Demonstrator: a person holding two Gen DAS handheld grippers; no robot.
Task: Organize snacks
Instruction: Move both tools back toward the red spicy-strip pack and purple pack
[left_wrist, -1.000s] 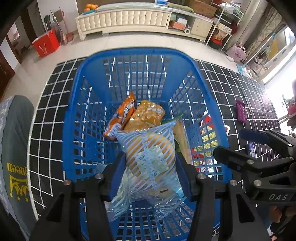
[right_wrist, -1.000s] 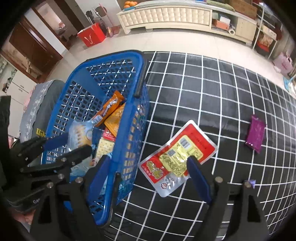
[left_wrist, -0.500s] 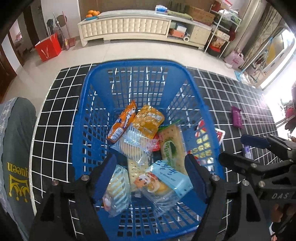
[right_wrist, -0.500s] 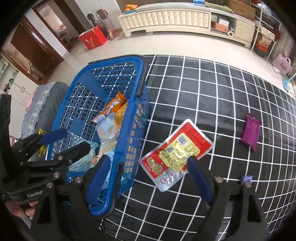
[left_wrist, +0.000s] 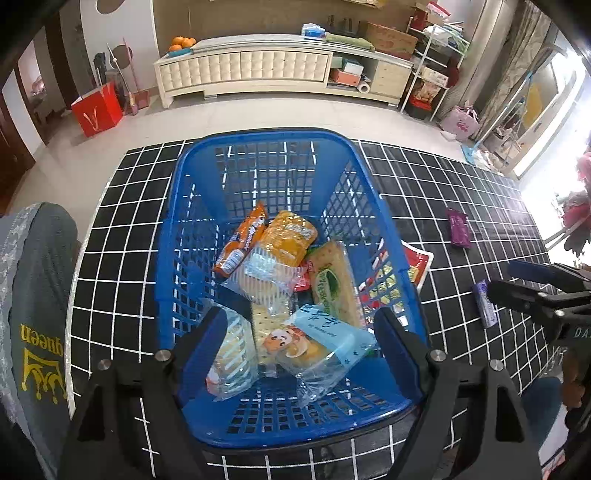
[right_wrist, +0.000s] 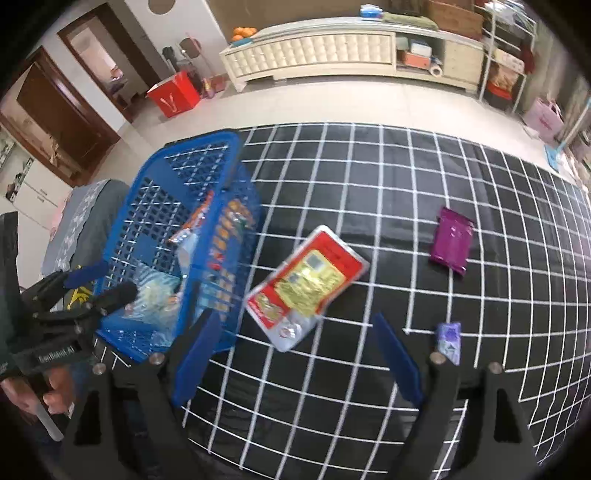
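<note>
Left gripper hangs over the near end of the blue plastic lattice basket, jaws wide, just been opening, nothing between the pads. Below it in the basket: clear striped-wrap pastry pack at near left, light-blue cartoon-print bun bag at near right, both loose on the basket floor. Further in: clear pack of pale crackers, green-label cracker pack beside it, then yellow-orange snack bag and orange wrapper bar leaning toward the far wall.

Right gripper hovers over the black white-grid mat just right of the basket, jaws spread wide and empty. Beyond its tips, red and yellow foil pouch lies flat on the mat, close to the basket's right wall, not touching the pads. Small purple-blue wrapped bar sits by the right finger, further from the basket. Purple rectangular packet lies well away from the basket, on the far right of the mat. A hand holding the left gripper shows at the basket's near left.

Past the basket: red box and cream tufted cabinet on the tile floor.
</note>
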